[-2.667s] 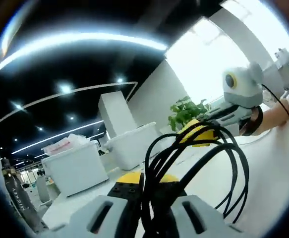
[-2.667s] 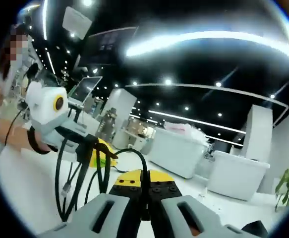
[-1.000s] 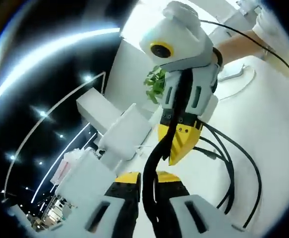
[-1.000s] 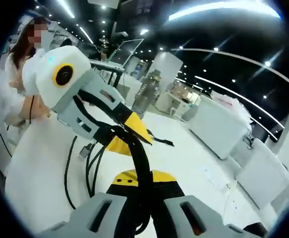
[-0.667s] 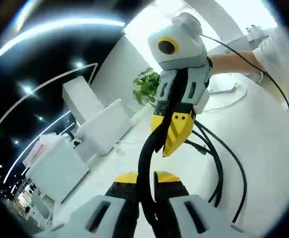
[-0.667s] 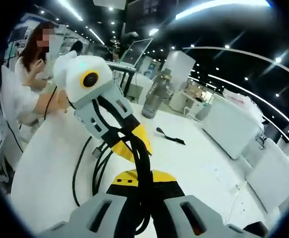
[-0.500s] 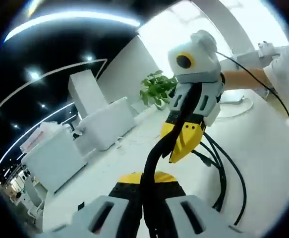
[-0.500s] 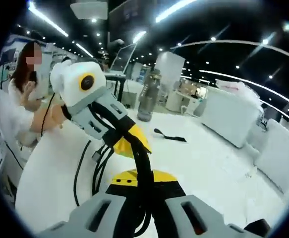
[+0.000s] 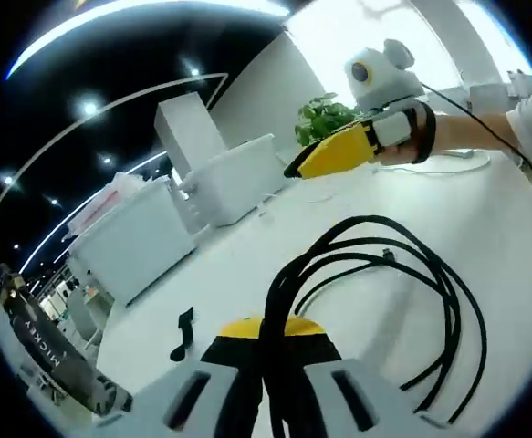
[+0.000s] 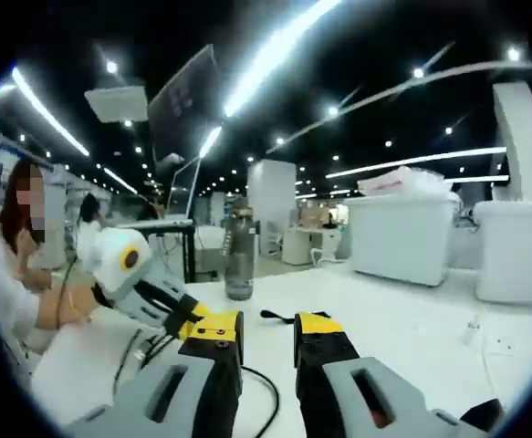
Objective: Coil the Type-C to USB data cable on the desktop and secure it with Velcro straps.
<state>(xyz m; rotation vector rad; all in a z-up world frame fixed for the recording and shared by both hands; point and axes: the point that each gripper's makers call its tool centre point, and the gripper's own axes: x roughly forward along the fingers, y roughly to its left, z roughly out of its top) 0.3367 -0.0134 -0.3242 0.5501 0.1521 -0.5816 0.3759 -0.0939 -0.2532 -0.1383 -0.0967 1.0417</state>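
Coil pinched in my left gripper, right one free for the strap.

Desktop (image 9: 521, 237) carries the cable (image 9: 384, 274) loops, fanning toward 2 o'clock from my left gripper (image 9: 264, 365), clamped on the bundle. Right gripper (image 10: 266, 342), jaws apart, empty; Velcro strap (image 10: 284, 318) lies crosswise at 12 o'clock, nearer it.
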